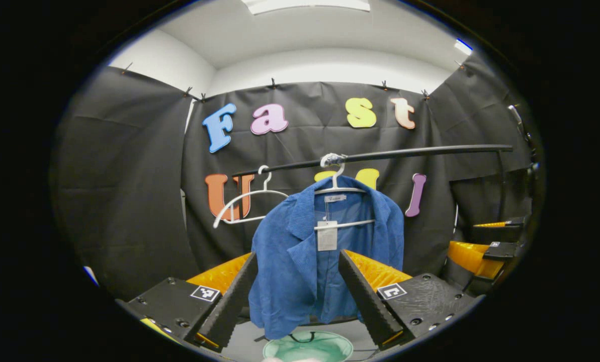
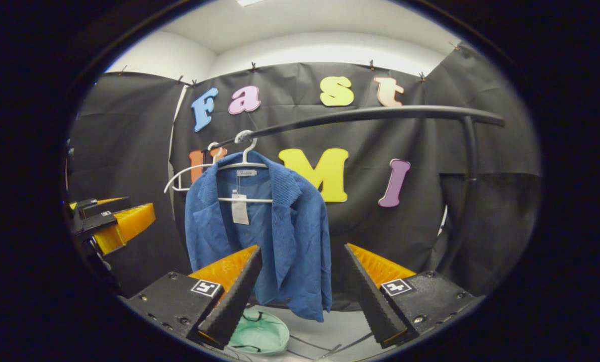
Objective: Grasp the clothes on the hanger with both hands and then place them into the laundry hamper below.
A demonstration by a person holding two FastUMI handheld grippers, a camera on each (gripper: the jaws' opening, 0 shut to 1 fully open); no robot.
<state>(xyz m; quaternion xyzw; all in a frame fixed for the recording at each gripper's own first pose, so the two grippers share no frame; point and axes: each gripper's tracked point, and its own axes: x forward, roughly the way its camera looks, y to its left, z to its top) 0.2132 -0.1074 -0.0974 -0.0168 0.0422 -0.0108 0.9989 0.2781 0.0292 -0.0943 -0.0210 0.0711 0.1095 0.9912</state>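
A blue jacket (image 1: pixel 300 251) with a white tag hangs on a white hanger (image 1: pixel 337 188) from a black rail (image 1: pixel 405 152). My left gripper (image 1: pixel 297 261) is open in front of it, its fingers framing the jacket without touching. In the right gripper view the same blue jacket (image 2: pixel 274 236) hangs left of centre, and my right gripper (image 2: pixel 302 254) is open before its right edge, apart from the cloth. A pale green hamper (image 1: pixel 307 347) lies on the floor below the jacket, also seen as the hamper (image 2: pixel 259 332) in the right gripper view.
An empty white hanger (image 1: pixel 244 201) hangs on the rail left of the jacket. The right gripper (image 1: pixel 486 246) shows at the right edge of the left gripper view; the left gripper (image 2: pixel 111 221) shows at the left of the right gripper view. The rail's upright post (image 2: pixel 468 191) stands at the right.
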